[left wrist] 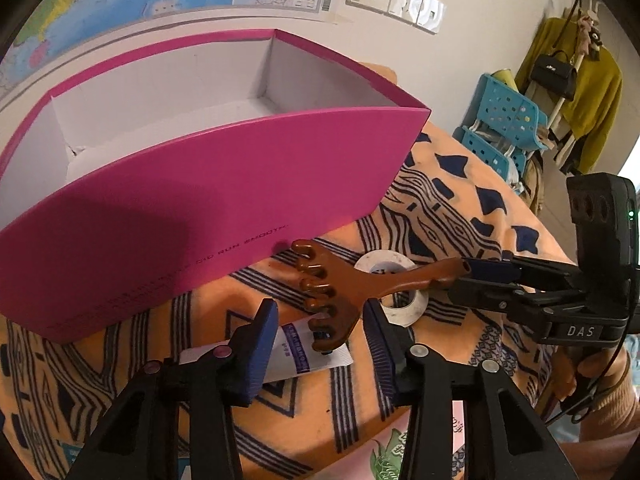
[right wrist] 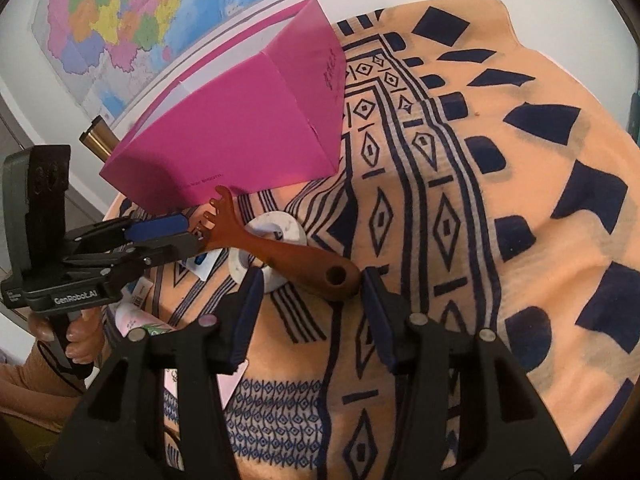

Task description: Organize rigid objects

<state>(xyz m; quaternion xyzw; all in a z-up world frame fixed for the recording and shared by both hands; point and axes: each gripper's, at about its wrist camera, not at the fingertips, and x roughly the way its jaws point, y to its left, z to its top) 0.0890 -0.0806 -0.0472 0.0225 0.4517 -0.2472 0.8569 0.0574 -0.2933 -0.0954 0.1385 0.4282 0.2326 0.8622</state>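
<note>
A brown wooden massage rake [left wrist: 352,292] is seen lying just in front of the pink box [left wrist: 224,184], across a roll of white tape [left wrist: 400,304], on the patterned orange cloth [right wrist: 500,200] that covers the counter. The left hand-held gripper [left wrist: 320,344] is held with fingers apart around the rake's toothed head; the right hand-held gripper [right wrist: 312,292] is likewise spread, with the handle end lying between its fingers, not yet clamped. The rake is judged stiff, light and smooth-lacquered, so some slip is likely; the straight handle near its hanging hole is reckoned the surest place to be taken, the teeth being awkward and possibly snagging. A small white tube [left wrist: 296,356] is noted under the rake's head, just nearer than the box. The box stands open-topped, white inside; what can be seen of its floor appears bare, though the near part is hidden by its front wall. A brass-coloured cylinder [right wrist: 98,138] is noted behind the box.
</note>
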